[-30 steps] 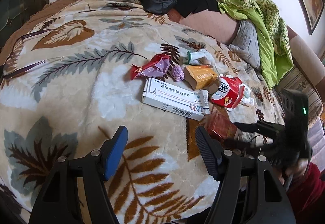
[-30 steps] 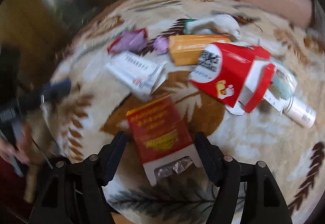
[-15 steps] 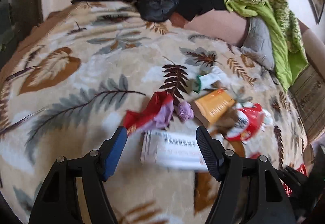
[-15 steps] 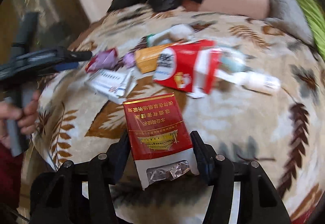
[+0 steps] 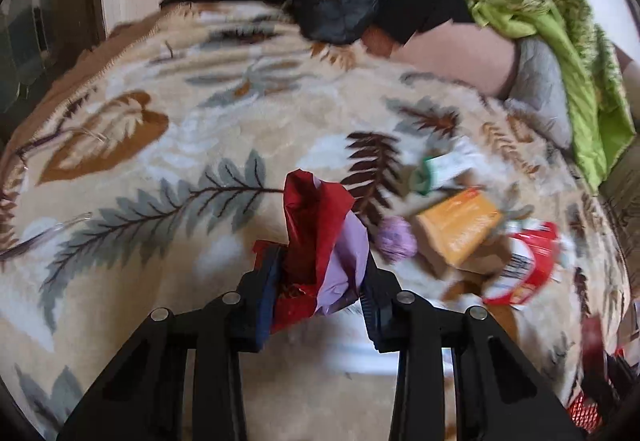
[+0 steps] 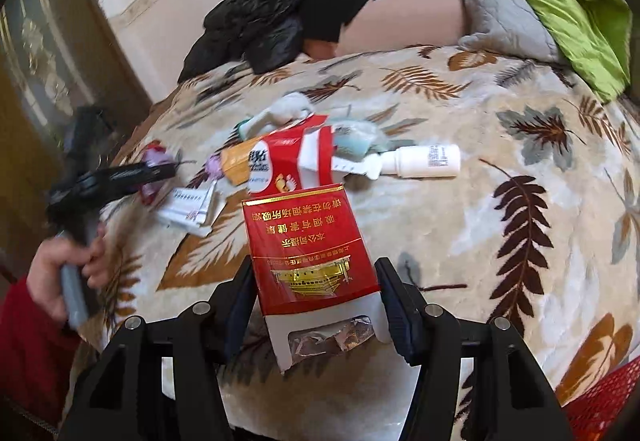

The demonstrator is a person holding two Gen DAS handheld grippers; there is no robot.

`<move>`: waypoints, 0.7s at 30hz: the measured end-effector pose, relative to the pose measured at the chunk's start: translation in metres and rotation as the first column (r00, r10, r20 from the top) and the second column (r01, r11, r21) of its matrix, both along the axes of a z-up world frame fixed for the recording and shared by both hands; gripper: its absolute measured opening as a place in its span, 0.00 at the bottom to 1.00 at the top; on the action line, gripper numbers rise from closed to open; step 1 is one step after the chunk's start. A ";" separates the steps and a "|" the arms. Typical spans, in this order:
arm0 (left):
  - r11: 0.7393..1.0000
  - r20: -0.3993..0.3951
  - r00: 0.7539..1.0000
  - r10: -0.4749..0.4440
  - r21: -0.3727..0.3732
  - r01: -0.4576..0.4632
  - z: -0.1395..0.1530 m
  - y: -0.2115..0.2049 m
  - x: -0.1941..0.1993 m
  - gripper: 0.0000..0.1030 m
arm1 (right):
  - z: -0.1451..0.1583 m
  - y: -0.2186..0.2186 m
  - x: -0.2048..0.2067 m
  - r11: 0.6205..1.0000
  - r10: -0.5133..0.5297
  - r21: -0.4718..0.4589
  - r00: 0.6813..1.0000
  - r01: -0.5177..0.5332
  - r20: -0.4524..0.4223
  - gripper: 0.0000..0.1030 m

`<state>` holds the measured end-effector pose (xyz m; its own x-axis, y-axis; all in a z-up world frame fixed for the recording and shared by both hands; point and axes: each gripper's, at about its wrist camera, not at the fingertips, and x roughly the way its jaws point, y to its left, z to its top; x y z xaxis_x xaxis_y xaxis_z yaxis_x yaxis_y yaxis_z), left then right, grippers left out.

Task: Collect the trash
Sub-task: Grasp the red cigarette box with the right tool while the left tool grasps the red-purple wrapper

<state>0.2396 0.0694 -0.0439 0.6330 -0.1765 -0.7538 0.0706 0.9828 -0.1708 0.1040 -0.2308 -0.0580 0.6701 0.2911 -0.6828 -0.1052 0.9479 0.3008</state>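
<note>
On the leaf-patterned bed blanket (image 6: 500, 129), the right tongs (image 6: 316, 297) pinch a red cigarette pack (image 6: 308, 249) with gold print and torn foil at six o'clock; the left tongs (image 5: 320, 281) are closing on a crumpled red-and-lilac wrapper (image 5: 320, 241).

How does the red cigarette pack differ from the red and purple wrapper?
The cigarette pack is a stiff, flat-sided printed box; the wrapper is crumpled film. The right gripper holds the pack, while the left gripper is closing on the wrapper. Both are mostly red.
</note>
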 end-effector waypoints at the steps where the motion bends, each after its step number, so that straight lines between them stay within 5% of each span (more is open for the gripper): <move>1: 1.000 0.019 1.000 -0.010 -0.005 0.010 0.007 -0.003 -0.010 0.34 | -0.001 -0.001 0.001 1.000 -0.005 0.003 1.000 0.005 -0.002 0.61; 4: 0.999 0.065 0.997 -0.030 -0.027 0.032 0.021 -0.014 -0.043 0.34 | -0.001 0.000 0.002 1.000 -0.020 0.002 1.000 0.020 0.001 0.61; 10: 0.996 0.133 0.987 -0.084 0.042 0.079 0.021 -0.062 -0.106 0.34 | 0.002 0.000 -0.003 0.999 -0.038 -0.027 0.999 0.039 0.025 0.61; 21: 0.976 0.154 0.979 -0.132 0.192 0.101 -0.002 -0.104 -0.129 0.34 | 0.008 -0.012 -0.016 0.995 -0.070 -0.069 0.996 0.074 0.053 0.61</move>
